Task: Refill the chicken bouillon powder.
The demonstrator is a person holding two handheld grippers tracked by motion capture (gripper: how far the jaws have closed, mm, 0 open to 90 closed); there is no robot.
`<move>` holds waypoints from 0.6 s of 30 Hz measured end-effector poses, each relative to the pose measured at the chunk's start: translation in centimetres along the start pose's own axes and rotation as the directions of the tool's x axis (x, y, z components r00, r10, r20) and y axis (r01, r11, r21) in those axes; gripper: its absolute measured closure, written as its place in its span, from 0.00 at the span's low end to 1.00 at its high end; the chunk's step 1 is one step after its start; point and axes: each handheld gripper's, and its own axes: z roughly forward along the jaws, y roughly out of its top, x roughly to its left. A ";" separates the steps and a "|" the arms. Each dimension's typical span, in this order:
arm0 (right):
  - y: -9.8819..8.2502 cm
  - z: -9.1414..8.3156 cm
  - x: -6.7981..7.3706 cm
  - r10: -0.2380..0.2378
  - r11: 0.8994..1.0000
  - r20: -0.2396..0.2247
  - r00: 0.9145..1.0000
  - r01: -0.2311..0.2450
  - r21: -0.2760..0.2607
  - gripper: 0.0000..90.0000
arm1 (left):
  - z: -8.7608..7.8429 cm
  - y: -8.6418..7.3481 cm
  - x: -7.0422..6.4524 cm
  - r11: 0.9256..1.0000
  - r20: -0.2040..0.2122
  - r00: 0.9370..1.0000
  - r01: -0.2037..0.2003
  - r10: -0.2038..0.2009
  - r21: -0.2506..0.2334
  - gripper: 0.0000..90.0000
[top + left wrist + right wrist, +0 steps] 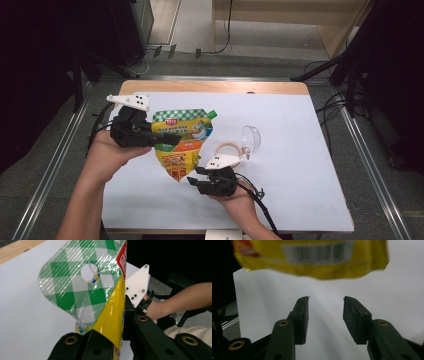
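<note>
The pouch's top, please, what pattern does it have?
Green and white checks on the pouch, clearest in the left gripper view.

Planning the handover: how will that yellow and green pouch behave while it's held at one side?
Probably floppy: the pouch, clamped by the left gripper, curls at its checked top. Its glossy film looks slippery. The yellow end hanging before the open right gripper may swing.

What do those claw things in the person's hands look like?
The left gripper and right gripper are black, each with two jaws, brass-coloured rivets, a pale three-cornered plate dotted black on top, and a trailing black cable. The forearms are bare, no sleeves.
</note>
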 end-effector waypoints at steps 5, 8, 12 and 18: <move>0.2 0.3 0.2 -0.020 1.000 0.007 1.000 0.020 -0.007 0.79 | -0.2 -0.1 -1.0 1.000 0.019 1.000 0.015 -0.015 0.017 1.00; 0.2 0.4 0.4 -0.036 0.999 0.025 0.999 0.037 -0.012 0.81 | -0.2 -0.2 -1.3 0.999 0.036 0.999 0.024 -0.025 0.030 1.00; 0.2 0.4 0.4 -0.039 0.999 0.039 0.998 0.040 -0.030 0.79 | 0.1 -0.3 -1.1 0.998 0.052 0.997 0.047 -0.050 0.048 1.00; 0.2 0.0 1.7 -0.174 0.983 0.066 0.983 0.177 -0.046 0.78 | 0.5 -0.4 -0.5 0.995 0.063 0.993 0.093 -0.095 0.037 1.00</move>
